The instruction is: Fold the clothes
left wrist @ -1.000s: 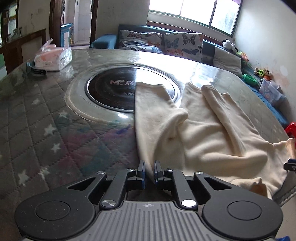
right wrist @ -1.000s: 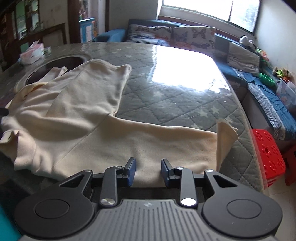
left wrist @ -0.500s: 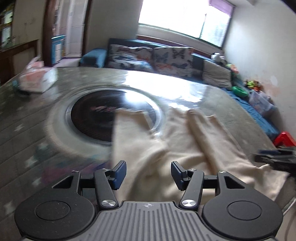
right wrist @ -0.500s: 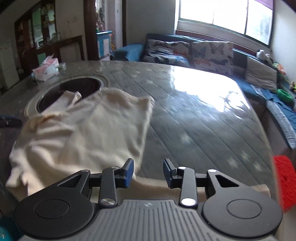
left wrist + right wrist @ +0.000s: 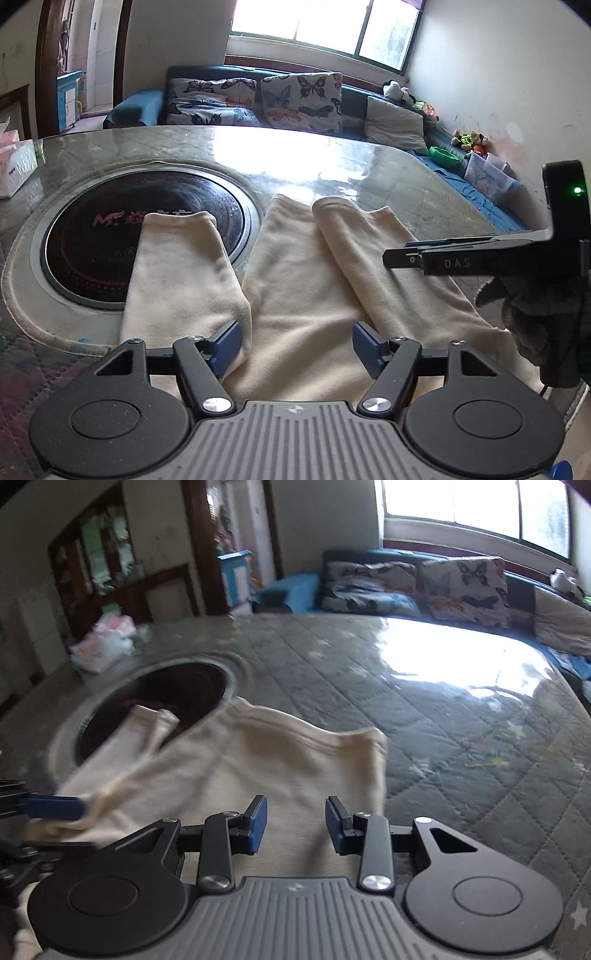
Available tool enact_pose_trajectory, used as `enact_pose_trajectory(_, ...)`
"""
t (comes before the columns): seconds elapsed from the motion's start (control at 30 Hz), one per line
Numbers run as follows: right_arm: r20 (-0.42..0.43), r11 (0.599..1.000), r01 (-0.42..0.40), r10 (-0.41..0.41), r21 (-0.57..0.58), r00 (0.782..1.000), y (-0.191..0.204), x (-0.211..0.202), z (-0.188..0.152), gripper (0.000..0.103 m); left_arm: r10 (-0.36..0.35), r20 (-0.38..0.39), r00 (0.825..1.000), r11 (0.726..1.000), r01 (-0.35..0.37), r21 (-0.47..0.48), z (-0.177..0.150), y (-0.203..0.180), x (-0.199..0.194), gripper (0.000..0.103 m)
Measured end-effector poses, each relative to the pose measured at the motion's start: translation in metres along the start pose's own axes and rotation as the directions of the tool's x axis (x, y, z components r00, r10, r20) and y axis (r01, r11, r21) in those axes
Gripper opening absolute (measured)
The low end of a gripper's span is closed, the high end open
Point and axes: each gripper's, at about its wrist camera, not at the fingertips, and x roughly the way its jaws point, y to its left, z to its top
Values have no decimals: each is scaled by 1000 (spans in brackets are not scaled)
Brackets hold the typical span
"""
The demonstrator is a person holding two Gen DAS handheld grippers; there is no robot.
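The garment (image 5: 295, 295), spread at the near edge of the desk (image 5: 332, 166), has been released by both the left gripper (image 5: 295, 349) and right gripper (image 5: 295, 823), now unclenched above it, so a new grasp seems needed.

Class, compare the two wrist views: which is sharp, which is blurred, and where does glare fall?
Left wrist view: sharp, with window glare on the table beyond the cream garment. Right wrist view: motion-blurred, worst at the left edge, glare on the table's far right side.
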Motion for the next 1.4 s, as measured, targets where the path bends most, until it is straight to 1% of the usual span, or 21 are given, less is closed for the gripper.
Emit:
enact_pose_trajectory(0.07, -3, 1000, 27, -27, 11, 1000, -7, -1, -1, 31, -2, 1, 1000, 1000, 2, 3, -1, 1, 0, 73)
enact_pose_trajectory(0.13, -7, 998, 65, -64, 11, 998, -13, -6, -3, 30, -1, 0, 1000, 1000, 1, 4, -2, 2, 1, 74)
enact_pose_trajectory(0.23, -12, 990, 136, -137, -36, 991, -15, -14, -12, 30, -4, 3, 1000, 1000, 4, 1, -2, 2, 2, 77)
enact_pose_trajectory(0.33, -22, 983, 183, -184, -11, 983, -25, -25, -20, 30, -3, 4, 1000, 1000, 3, 5, -3, 2, 2, 78)
enact_pose_trajectory(0.53, -28, 968, 244, -242, 59, 970, -41, -48, -41, 31, 0, 2, 1000, 1000, 0, 3, 0, -1, 3, 80)
enact_pose_trajectory(0.67, -16, 961, 277, -276, 30, 961, -32, -56, -52, 32, 5, -3, 1000, 1000, -5, 0, 3, -6, 3, 81)
enact_pose_trajectory(0.73, -6, 957, 291, -291, 13, 957, -27, -58, -57, 32, -7, 3, 1000, 1000, 7, 0, 10, -8, 4, 81)
enact_pose_trajectory(0.87, -11, 959, 282, -281, 37, 960, -28, -57, -55, 33, -27, 14, 1000, 1000, 27, 2, 28, -13, 14, 78)
enact_pose_trajectory(0.9, -13, 960, 276, -276, 41, 961, -29, -57, -54, 33, -26, 11, 1000, 1000, 26, -1, 33, -13, 19, 77)
enact_pose_trajectory(0.93, -16, 962, 269, -269, 47, 963, -30, -58, -54, 34, -24, 9, 1000, 1000, 24, -4, 37, -14, 24, 73)
enact_pose_trajectory(0.97, -19, 964, 261, -260, 55, 965, -31, -59, -52, 37, -23, 6, 1000, 1000, 23, -7, 42, -15, 29, 68)
enact_pose_trajectory(1.0, -21, 967, 246, -246, 67, 969, -32, -60, -51, 40, -26, 1, 1000, 1000, 26, -14, 47, -15, 35, 65)
enact_pose_trajectory(1.03, -22, 970, 228, -227, 82, 974, -33, -60, -50, 45, -33, -6, 999, 999, 33, -24, 52, -14, 41, 60)
enact_pose_trajectory(1.1, -15, 973, 209, -208, 94, 978, -34, -60, -45, 45, -39, -17, 999, 998, 38, -41, 60, -13, 54, 54)
enact_pose_trajectory(1.17, -1, 974, 204, -205, 97, 979, -36, -60, -39, 45, -37, -27, 999, 998, 36, -55, 68, -12, 67, 44)
enact_pose_trajectory(1.2, 6, 975, 201, -203, 98, 979, -37, -60, -36, 45, -36, -33, 999, 998, 34, -60, 72, -11, 73, 43)
enact_pose_trajectory(1.3, 7, 972, 195, -198, 132, 980, -47, -52, -26, 45, -21, -47, 999, 1000, 20, -20, 76, -12, 90, 39)
enact_pose_trajectory(1.37, -14, 970, 201, -201, 137, 980, -53, -42, -21, 45, -10, -55, 998, 1000, 10, 7, 79, -13, 101, 30)
enact_pose_trajectory(1.4, -23, 969, 205, -204, 138, 979, -55, -38, -19, 45, 10, -40, 999, 1000, -9, 28, 79, -13, 103, 28)
